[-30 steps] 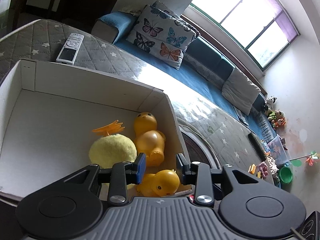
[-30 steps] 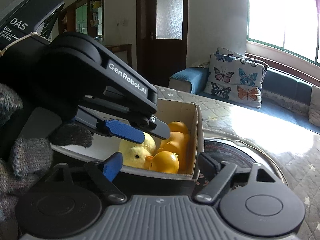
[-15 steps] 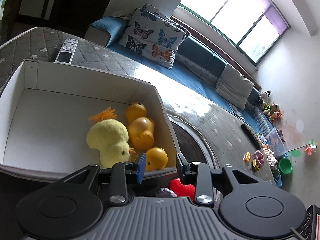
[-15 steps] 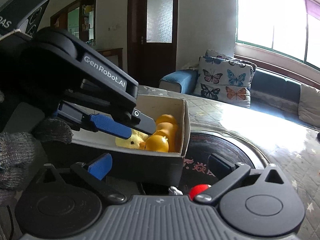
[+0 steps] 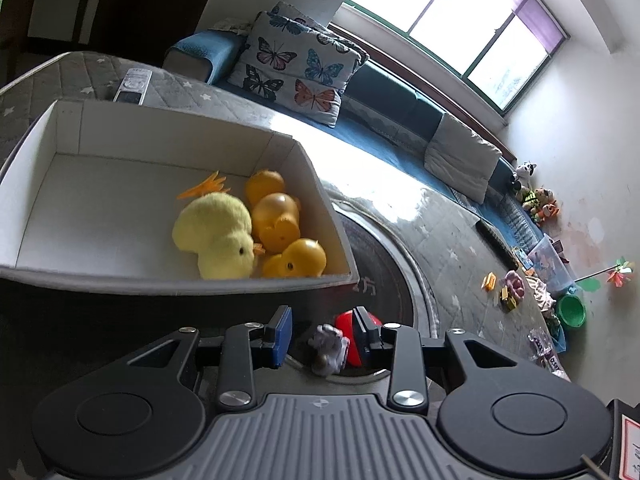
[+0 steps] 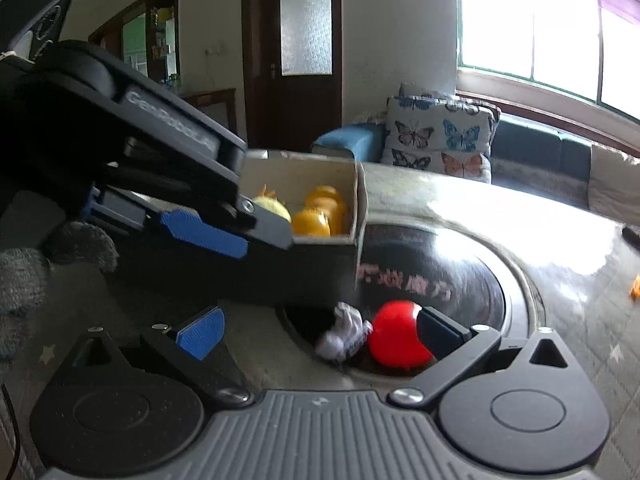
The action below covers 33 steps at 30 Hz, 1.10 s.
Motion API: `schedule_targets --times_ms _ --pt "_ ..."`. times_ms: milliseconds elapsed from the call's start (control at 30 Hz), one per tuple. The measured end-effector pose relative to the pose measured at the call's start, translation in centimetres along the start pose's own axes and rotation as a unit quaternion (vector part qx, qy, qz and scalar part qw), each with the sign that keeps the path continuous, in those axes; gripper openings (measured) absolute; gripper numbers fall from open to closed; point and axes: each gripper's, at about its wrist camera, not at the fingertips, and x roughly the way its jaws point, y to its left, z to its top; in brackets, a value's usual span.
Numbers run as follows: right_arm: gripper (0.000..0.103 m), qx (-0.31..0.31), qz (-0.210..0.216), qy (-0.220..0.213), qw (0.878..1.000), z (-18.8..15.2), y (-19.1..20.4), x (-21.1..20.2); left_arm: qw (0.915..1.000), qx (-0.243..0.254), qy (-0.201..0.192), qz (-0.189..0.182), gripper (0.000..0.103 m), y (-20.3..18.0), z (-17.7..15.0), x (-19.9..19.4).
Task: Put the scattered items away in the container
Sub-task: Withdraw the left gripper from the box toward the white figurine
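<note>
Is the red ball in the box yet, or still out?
Out. The red ball lies on the table outside the box, beside a small grey toy, between the open right gripper's fingers.

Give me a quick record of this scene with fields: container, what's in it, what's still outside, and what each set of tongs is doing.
container: open white cardboard box on the grey quilted surface
inside: fluffy yellow plush chick; three orange plastic ducks, all at the box's right end
outside: round red ball and small grey-white toy figure, beside the box
left tongs: partly open, empty, above the two loose toys
right tongs: wide open, ball and figure between the fingers, not gripped
</note>
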Motion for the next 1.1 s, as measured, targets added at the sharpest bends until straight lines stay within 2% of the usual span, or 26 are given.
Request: schedule_targets --times_ms 533,1100 --pt "0.103 0.017 0.0 0.029 0.999 -3.6 0.4 -1.7 0.9992 0.024 0.031 0.002 0.036 -0.8 -3.7 0.9" --pt "0.103 0.033 -0.006 0.037 0.999 -4.4 0.2 -2.3 0.9987 0.014 0.047 0.012 0.036 -1.1 -4.2 1.7"
